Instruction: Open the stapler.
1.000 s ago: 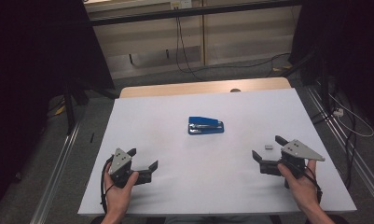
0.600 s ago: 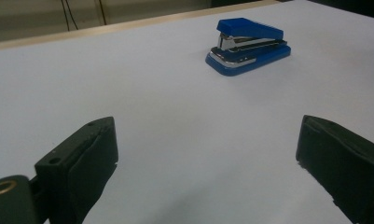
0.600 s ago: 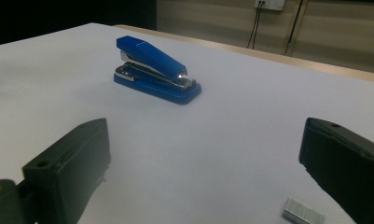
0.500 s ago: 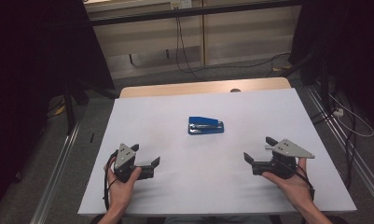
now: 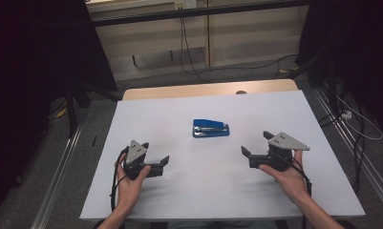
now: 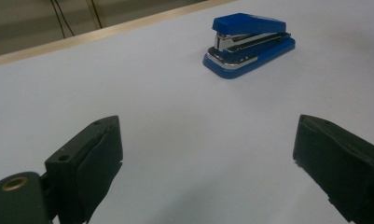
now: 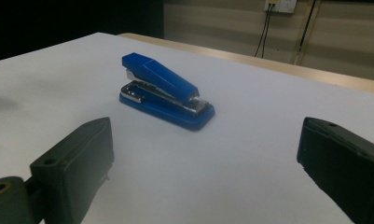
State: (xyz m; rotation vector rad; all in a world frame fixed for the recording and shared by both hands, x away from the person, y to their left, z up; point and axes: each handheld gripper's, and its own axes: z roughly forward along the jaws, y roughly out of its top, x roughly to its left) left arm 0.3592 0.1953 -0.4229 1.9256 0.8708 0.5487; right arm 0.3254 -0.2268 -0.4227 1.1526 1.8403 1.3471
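A blue stapler (image 5: 210, 128) with a chrome inner part lies flat near the middle of the white table (image 5: 203, 195). My left gripper (image 5: 155, 152) is held low over the near left of the table, open, jaws wide apart and empty. It points toward the stapler (image 6: 250, 44), which lies well ahead and to the right of the left gripper (image 6: 208, 140). My right gripper (image 5: 255, 143) is held at the near right, open and empty. The stapler (image 7: 166, 91) lies ahead of the right gripper (image 7: 205, 135), slightly left, its hinged top rising to the left.
A strip of wooden tabletop (image 5: 208, 89) shows along the far edge. Beyond it are the floor, cables (image 5: 189, 52) and a pale wall panel. Dark stands and rails flank the table on both sides.
Both grippers have moved a little inward and forward toward the stapler, the right one more than the left. The stapler has not moved.
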